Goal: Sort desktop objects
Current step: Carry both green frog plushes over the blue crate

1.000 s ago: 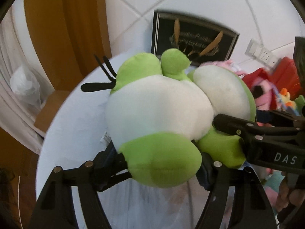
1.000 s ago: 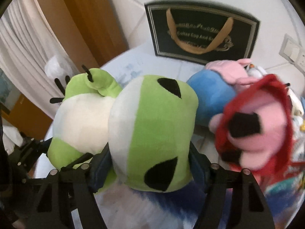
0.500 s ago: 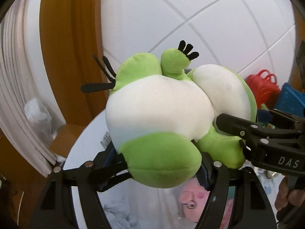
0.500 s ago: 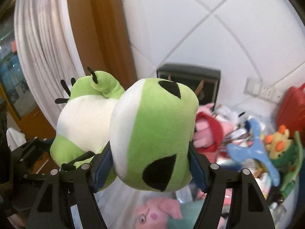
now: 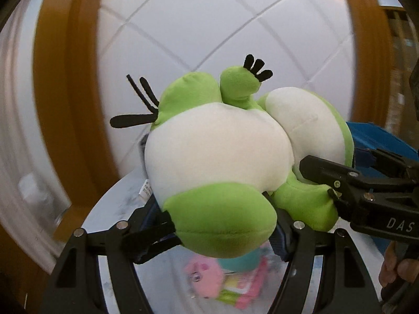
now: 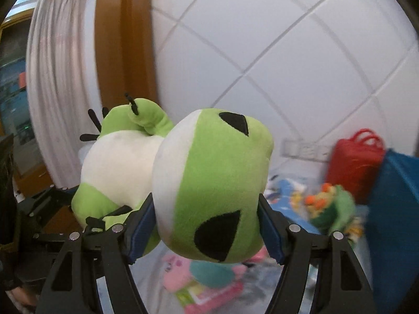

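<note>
A green and white frog plush (image 5: 217, 157) hangs in the air between both grippers, well above the white round table (image 5: 115, 204). My left gripper (image 5: 222, 225) is shut on its green lower body. My right gripper (image 6: 207, 222) is shut on its head (image 6: 217, 183), which has black eye patches. The right gripper also shows in the left wrist view (image 5: 361, 193) at the right.
Below on the table lie a pink plush (image 6: 175, 269) with a teal part and a pink box (image 6: 209, 298). A blue bin (image 6: 392, 222), a red bag (image 6: 353, 162) and a green-orange toy (image 6: 330, 206) stand at the right. A tiled white wall is behind.
Both grippers have lifted the frog plush higher and swung right. The black bag and the plush pile have dropped out of view; the blue bin and red bag have come in.
</note>
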